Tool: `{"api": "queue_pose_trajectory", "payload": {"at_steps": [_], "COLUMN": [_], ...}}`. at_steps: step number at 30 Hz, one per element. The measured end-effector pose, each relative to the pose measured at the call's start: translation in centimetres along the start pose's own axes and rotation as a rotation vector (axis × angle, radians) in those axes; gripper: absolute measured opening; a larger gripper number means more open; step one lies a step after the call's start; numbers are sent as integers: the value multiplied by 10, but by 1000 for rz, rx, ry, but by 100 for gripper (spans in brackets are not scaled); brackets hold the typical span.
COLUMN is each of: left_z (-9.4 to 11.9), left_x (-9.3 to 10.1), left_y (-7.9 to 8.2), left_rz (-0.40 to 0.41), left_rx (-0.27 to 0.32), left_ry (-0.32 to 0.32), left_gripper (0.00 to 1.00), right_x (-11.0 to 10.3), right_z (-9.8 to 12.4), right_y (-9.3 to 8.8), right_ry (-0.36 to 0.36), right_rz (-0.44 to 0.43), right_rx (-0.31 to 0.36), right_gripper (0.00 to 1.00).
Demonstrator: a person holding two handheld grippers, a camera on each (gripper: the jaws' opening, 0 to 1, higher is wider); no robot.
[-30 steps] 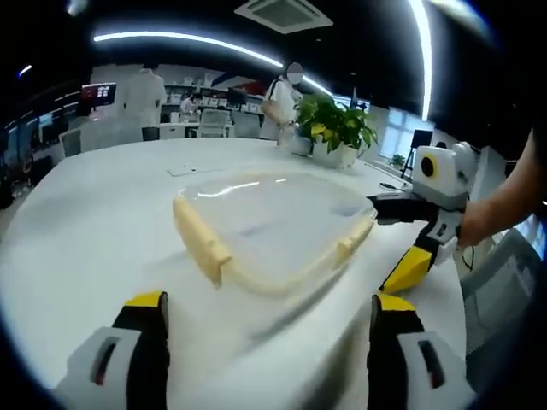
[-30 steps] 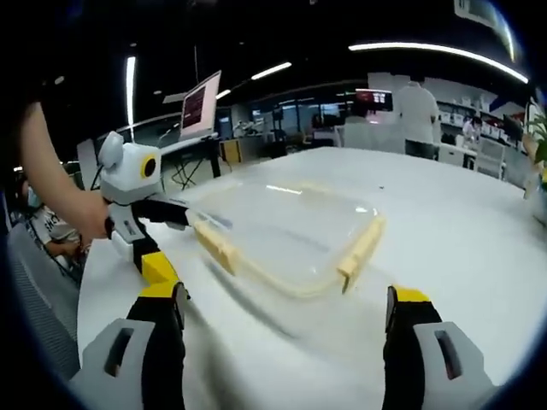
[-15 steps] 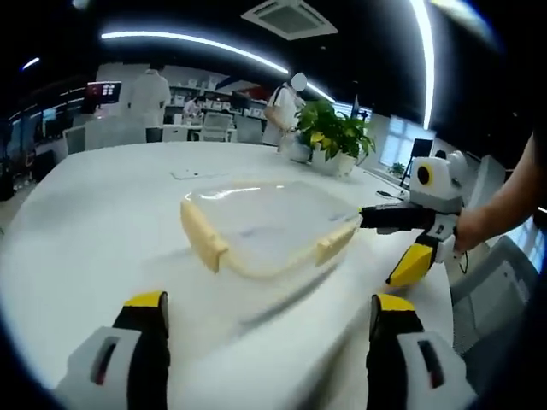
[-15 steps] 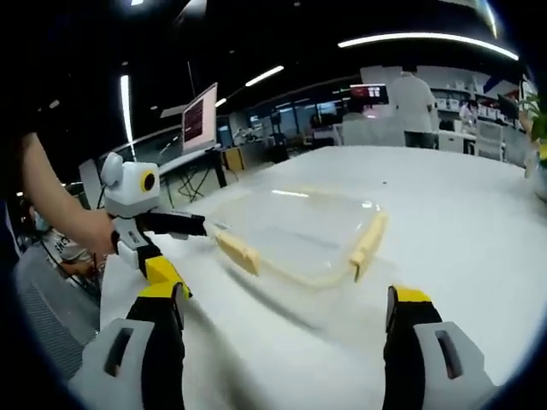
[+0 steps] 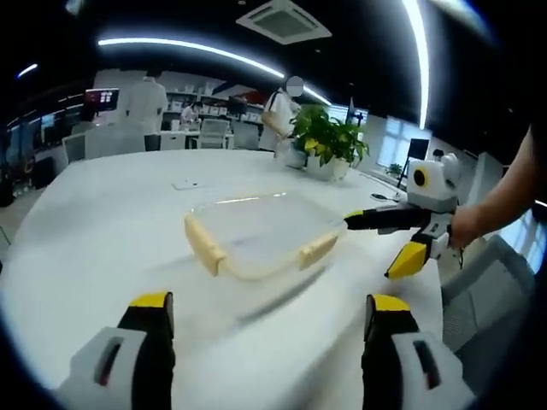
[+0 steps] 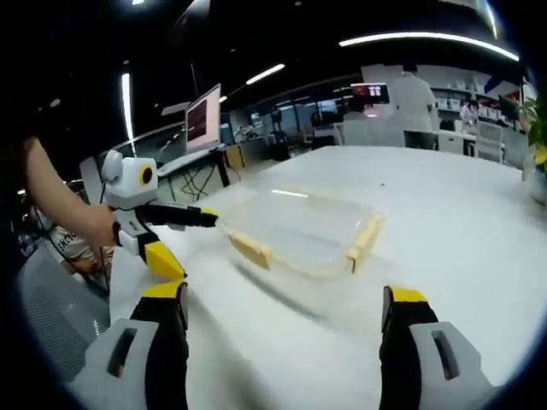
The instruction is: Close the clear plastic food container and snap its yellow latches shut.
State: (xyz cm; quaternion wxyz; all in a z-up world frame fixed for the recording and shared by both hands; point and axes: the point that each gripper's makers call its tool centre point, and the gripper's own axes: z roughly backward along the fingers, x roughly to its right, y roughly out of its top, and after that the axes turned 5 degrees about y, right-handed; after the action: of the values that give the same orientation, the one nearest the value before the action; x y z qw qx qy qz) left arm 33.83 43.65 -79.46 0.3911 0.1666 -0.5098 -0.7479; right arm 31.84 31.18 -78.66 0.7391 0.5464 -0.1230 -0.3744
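We are working over a broad white bench, and the clear plastic container is sitting near its middle, well ahead of both tools. In the left gripper view it is reading as a shallow rounded rectangle, see-through and glinting under the ceiling lights, with one yellow latch running along its near left edge and another along its right edge; whether the latches are snapped down we are unable to tell. Our left tool is hovering low over the bench with its jaws spread wide and nothing between them. Our right tool is doing the same, jaws apart and empty. A potted green plant is standing at the far edge of the bench.
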Motion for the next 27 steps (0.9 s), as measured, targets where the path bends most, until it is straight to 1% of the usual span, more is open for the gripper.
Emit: {"api": "queue_pose_trajectory", "payload": {"at_steps": [7,9,12,15,23,27], "left_z": [19,25,34,42,59,70], "left_x": [-8,-8,-5,-1,5,6], "left_y": [5,5,8,8,6,9], "left_rz": [50,62,76,78,98,105], "left_rx": [32,35,46,54,67,80], "left_ry": [26,32,34,40,54,66], "left_gripper": [88,87,86,85,84,84], "right_x": [-5,-4,-4,-5,-20,-23], "right_z": [16,23,33,39,57,67], "right_y": [4,9,15,13,17,20], "right_ry": [-18,-30,-49,-55,-51,-52], "right_rz": [-6,-13,-29,-42,-34,-47], "right_rx": [8,22,45,46,57,67], "right_gripper": [91,91,89,88,87,87]}}
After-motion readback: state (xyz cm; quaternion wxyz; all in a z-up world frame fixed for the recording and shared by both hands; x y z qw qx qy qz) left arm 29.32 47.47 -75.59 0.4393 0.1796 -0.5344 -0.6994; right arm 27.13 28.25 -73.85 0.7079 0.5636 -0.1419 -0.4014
